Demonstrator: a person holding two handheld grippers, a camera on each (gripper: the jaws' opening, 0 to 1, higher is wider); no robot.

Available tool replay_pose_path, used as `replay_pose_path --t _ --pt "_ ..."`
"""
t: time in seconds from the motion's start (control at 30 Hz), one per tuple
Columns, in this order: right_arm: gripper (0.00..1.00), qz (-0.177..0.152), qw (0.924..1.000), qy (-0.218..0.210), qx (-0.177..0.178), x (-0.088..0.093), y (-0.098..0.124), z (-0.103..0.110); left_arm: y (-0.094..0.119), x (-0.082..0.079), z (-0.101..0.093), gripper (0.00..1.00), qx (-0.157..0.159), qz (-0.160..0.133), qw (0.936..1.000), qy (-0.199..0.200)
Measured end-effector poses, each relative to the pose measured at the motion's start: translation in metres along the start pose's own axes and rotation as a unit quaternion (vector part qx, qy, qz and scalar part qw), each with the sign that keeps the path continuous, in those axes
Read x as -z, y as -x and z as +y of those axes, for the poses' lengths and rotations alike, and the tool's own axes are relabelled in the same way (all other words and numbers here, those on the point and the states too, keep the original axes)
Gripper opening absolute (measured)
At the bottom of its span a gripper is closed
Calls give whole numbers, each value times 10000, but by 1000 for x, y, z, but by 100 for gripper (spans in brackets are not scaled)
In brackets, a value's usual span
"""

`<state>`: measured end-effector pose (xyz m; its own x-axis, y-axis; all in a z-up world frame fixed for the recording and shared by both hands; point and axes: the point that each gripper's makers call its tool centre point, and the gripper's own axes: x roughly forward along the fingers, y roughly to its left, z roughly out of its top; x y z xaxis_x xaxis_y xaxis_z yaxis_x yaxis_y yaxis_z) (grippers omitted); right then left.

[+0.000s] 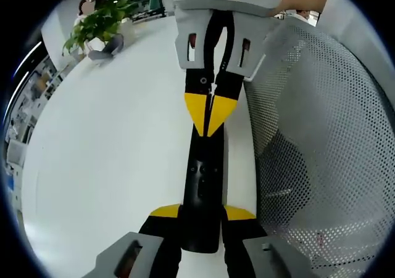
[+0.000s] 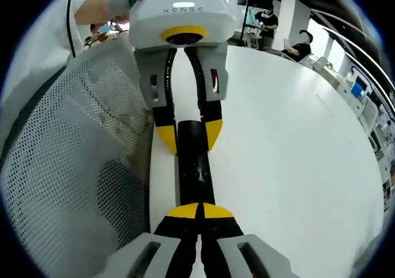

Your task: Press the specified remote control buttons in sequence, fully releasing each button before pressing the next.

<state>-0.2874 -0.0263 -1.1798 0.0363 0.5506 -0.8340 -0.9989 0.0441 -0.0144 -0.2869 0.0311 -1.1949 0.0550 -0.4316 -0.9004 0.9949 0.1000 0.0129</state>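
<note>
1. On the round white table (image 1: 111, 167), beside a white perforated mesh panel (image 1: 333, 167), lies the long slim black remote control (image 1: 202, 192).
2. Left gripper (image 1: 202, 213) clamps the remote's near end; right gripper (image 1: 211, 127), jaws closed together, points its tips down at the buttons.
3. A press looks underway; next calls for lifting fully clear.

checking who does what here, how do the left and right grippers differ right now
The left gripper has its jaws spread, clamping one end of the black remote from both sides. The right gripper has its jaws shut tip to tip, with nothing between them.
The left gripper holds the remote at its end, while the right gripper's joined tips meet the remote's top face further along, seemingly pressing.
Both have yellow tips and grey bodies, above the white table.
</note>
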Motion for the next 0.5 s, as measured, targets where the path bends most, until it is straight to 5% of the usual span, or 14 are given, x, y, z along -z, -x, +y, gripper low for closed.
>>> replay_pose_path --t 0.5 --pt "0 458 9987 205 -22 -1 -5 0 0 0 1 24 15 -52 10000 21"
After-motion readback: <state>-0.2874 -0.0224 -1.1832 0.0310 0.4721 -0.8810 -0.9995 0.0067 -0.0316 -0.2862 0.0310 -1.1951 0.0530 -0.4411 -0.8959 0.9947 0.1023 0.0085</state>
